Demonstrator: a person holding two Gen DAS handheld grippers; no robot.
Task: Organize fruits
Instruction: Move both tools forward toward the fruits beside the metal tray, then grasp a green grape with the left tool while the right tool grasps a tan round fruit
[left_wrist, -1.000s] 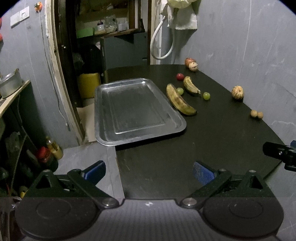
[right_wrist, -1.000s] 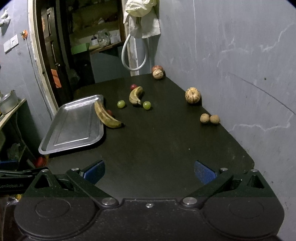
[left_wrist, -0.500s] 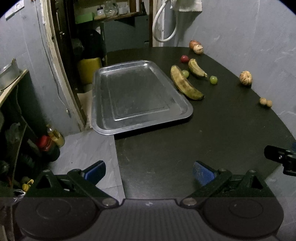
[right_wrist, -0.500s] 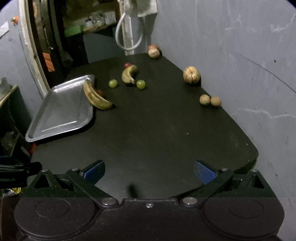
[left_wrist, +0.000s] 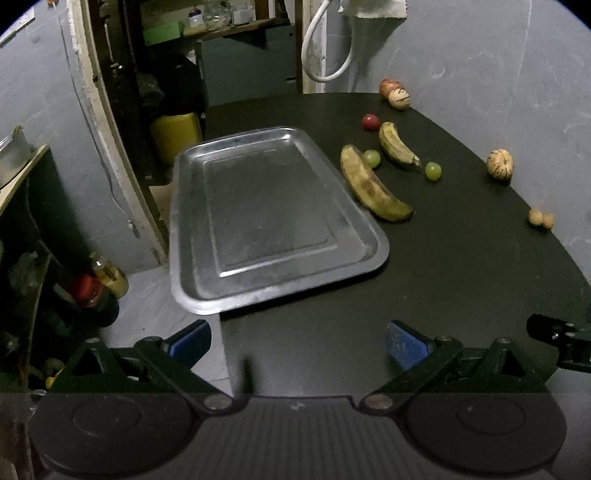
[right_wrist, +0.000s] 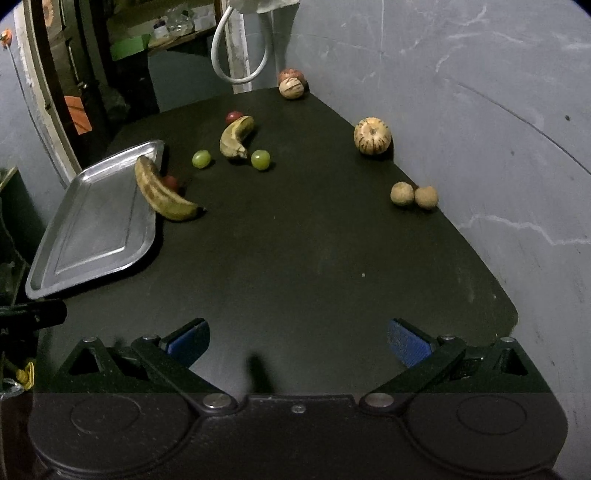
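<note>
Blue pads spread wide on the left gripper (left_wrist: 297, 341), holding nothing, low over the desk (left_wrist: 461, 266); steel tray (left_wrist: 192, 236) at 12, long banana (left_wrist: 373, 186) at 1. Right gripper (right_wrist: 298, 339), same deal: gaping, empty, short banana (right_wrist: 234, 138) at 11.

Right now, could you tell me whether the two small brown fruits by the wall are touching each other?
Touching. In the right wrist view, the two small brown fruits sit pressed side by side on the black table, with no dark gap showing between them.
</note>
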